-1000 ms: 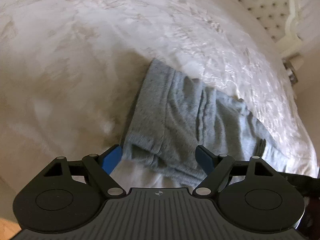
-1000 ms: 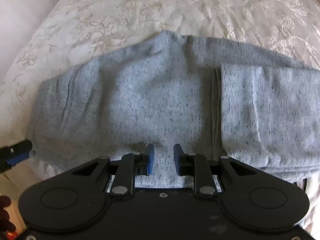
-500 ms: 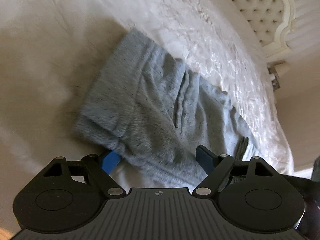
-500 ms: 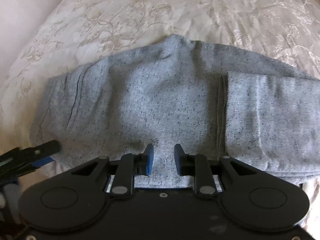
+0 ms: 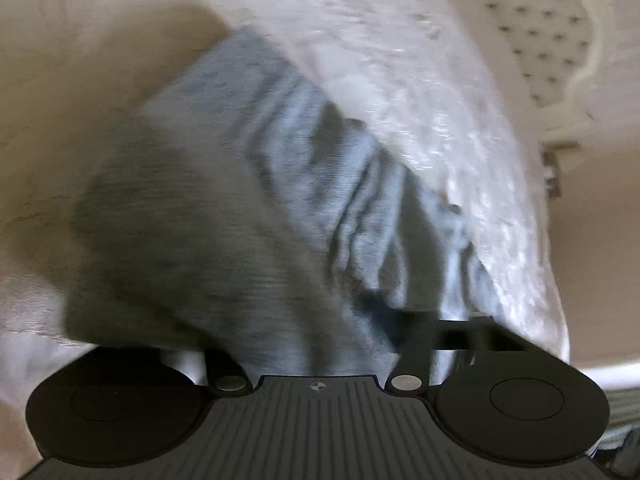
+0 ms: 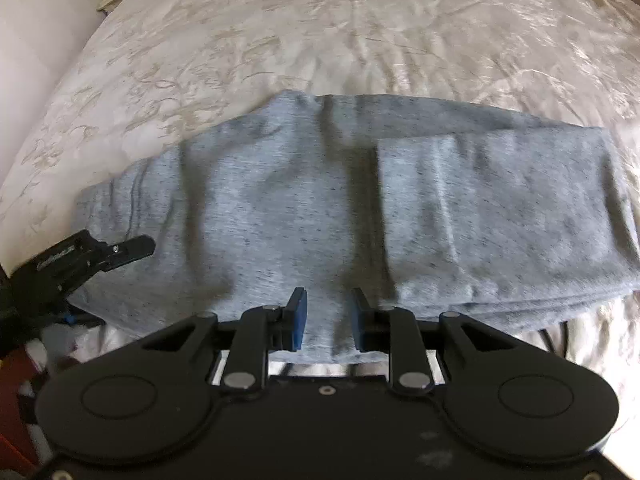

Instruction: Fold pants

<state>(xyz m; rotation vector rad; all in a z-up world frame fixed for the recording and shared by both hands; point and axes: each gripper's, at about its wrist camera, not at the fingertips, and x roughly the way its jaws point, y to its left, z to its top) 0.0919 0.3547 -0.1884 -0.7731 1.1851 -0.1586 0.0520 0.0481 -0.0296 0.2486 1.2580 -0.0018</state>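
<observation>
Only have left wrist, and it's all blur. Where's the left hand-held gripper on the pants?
Observer: The right wrist view shows the left hand-held gripper at the pants' near left corner. Its jaws have just been closing with cloth between them; I can't tell whether they grip it.
Operator: Right one?
Observer: The right hand-held gripper pinches the middle of the near edge.
Operator: Folded yet?
Observer: In that view the right end is already folded over on top; the left end isn't. The pants lie across the bedspread.
</observation>
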